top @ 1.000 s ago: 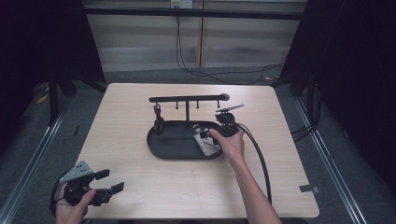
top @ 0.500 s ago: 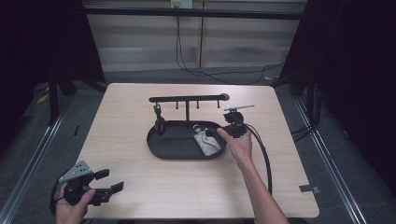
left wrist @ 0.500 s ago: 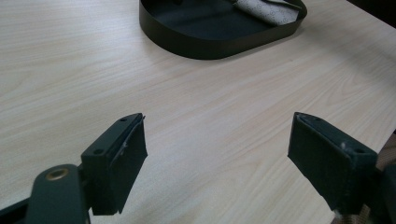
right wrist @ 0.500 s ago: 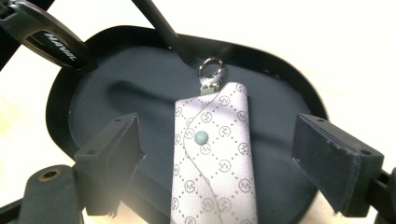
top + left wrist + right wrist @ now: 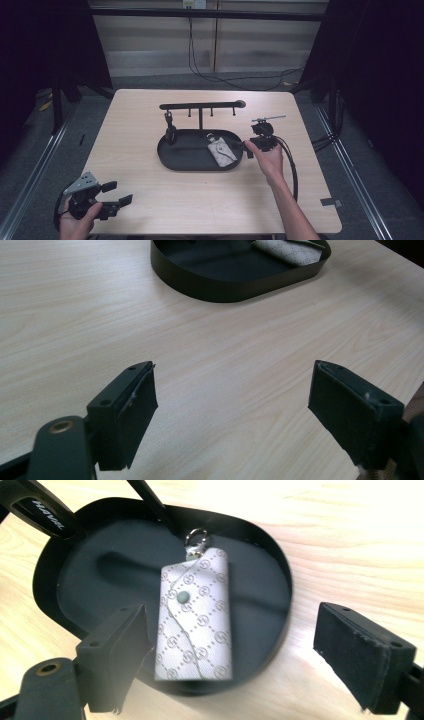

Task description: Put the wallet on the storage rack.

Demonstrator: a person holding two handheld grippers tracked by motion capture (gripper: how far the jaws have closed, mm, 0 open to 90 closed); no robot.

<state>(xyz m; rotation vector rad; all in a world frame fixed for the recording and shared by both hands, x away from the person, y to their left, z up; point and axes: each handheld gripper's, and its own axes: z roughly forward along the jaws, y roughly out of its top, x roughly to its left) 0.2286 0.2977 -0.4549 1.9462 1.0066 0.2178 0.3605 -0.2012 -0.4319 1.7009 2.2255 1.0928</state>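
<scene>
The pouch (image 5: 221, 151) lies flat in the right half of the black tray (image 5: 180, 161), its metal ring toward the far side, near the foot of the hook rack (image 5: 200, 106) that rises from the tray's far edge. In the right gripper view the pouch (image 5: 196, 616) is pale with a diamond pattern and one snap button, and nothing grips it.

The right gripper (image 5: 256, 145) is just beside the tray's right end, above the worktop (image 5: 150, 200). Its jaws have just been opening and now stand wide apart, with nothing between the pads; the pouch lies past them.

The left gripper (image 5: 114, 196) sits at the near left corner of the worktop, well apart from the tray. Its jaws are spread too and hold nothing.
</scene>
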